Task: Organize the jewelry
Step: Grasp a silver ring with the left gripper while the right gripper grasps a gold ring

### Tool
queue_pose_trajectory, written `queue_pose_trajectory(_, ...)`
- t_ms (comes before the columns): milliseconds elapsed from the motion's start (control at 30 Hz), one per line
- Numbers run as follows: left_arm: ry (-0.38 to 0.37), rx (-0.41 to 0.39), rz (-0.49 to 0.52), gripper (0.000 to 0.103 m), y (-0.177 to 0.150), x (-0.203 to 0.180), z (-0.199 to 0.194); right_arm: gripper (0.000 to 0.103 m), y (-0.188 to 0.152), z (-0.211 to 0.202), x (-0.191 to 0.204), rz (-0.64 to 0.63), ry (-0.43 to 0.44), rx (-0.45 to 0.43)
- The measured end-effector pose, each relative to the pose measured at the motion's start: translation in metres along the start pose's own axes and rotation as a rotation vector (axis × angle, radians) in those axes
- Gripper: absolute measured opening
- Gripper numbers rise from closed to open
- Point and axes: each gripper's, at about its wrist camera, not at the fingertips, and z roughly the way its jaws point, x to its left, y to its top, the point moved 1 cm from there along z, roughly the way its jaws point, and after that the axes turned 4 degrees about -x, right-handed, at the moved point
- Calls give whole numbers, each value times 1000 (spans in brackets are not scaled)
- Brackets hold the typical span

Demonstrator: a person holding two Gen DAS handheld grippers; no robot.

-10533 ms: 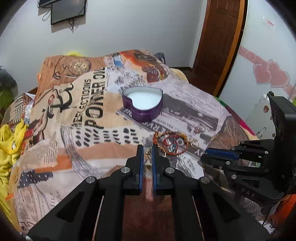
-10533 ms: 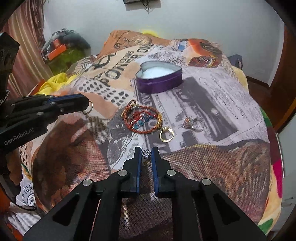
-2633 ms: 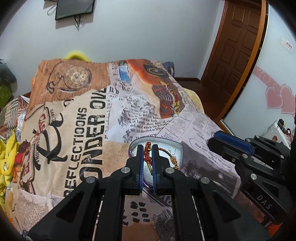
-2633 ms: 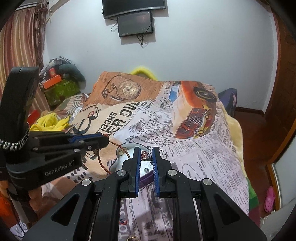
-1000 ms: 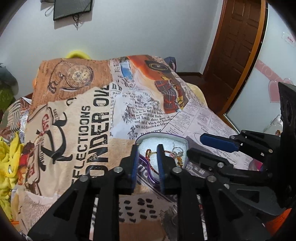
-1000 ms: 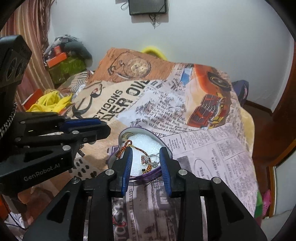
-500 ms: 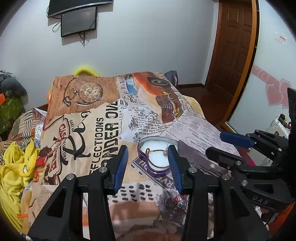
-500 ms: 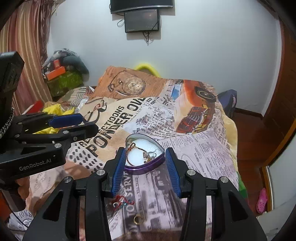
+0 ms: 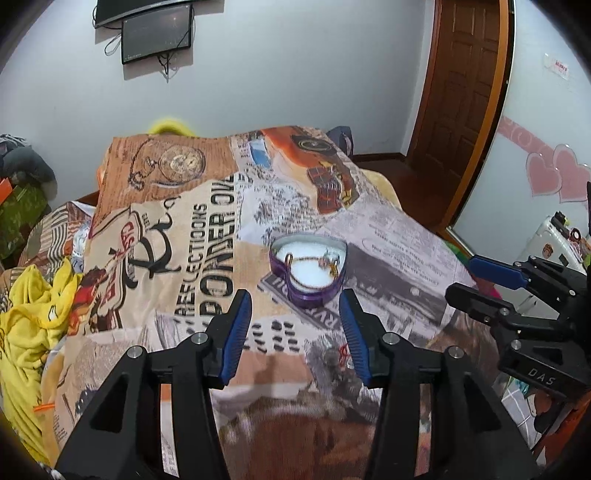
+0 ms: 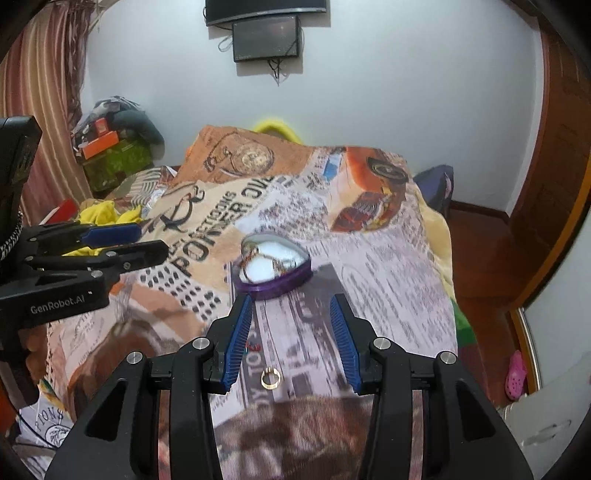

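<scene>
Printed bedspread carries heart tin, ring.

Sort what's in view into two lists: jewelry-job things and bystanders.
Job: purple heart-shaped tin with pieces inside; gold ring on the blanket; small red piece; left gripper; right gripper.

Bystanders: yellow cloth; wall screen; door.

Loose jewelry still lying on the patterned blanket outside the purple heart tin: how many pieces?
2: a small gold ring between the right gripper's fingers, and a small red piece just beyond it. More may be hidden.
</scene>
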Motion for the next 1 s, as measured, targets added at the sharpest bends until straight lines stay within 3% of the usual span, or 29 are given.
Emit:
queue_pose_trajectory(533,-16,169,28,48,-50,-1,37,40,-62,32,3,20,37,206)
queue_pose_trajectory(767,-50,212,46,48,-61,-6,52,40,-71,43,6,18,63,243)
queue_pose_trajectory(1000,-76,225,75,48,-62,-14,67,40,-72,49,9,22,81,224)
